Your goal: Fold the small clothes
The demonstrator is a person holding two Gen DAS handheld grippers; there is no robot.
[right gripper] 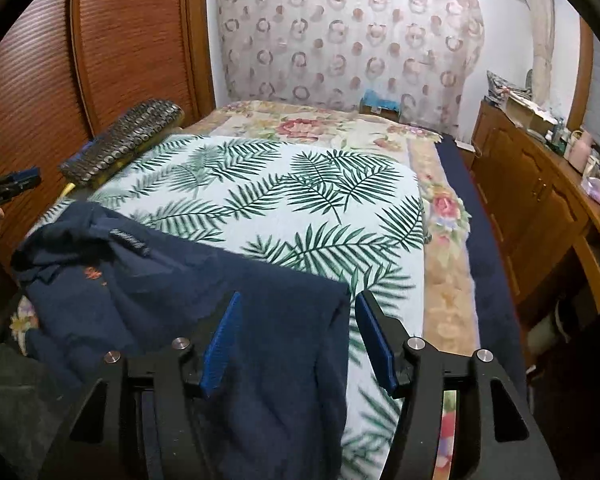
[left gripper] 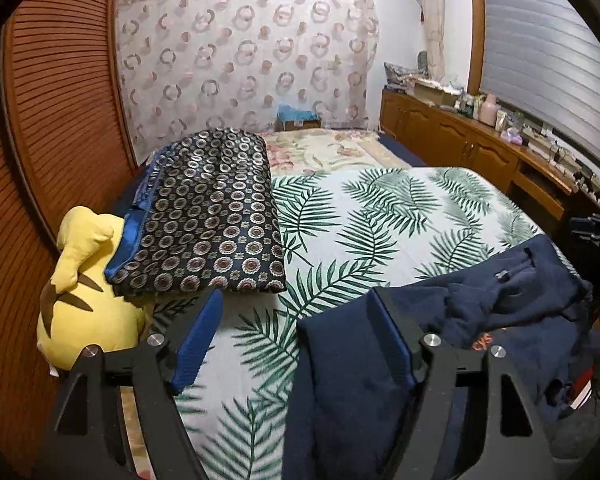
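Note:
A dark navy garment (left gripper: 500, 304) (right gripper: 160, 280) lies rumpled on the near part of a leaf-print sheet (left gripper: 380, 208) (right gripper: 280, 184) spread over the bed. Small orange print shows on it. My left gripper (left gripper: 296, 300) is open above the garment's left edge. That edge lies between the blue pads, close to the right one, and neither pad presses it. My right gripper (right gripper: 298, 300) is also open and straddles the garment's right edge. Cloth fills most of the gap and the pads stand clear of it.
A folded dark blanket with ring patterns (left gripper: 216, 216) (right gripper: 124, 140) lies at the bed's left side, partly over a yellow plush toy (left gripper: 84, 312). A slatted wooden wardrobe (left gripper: 52, 112) stands to the left. A wooden cabinet (left gripper: 460, 140) (right gripper: 532, 192) with clutter on top runs along the right.

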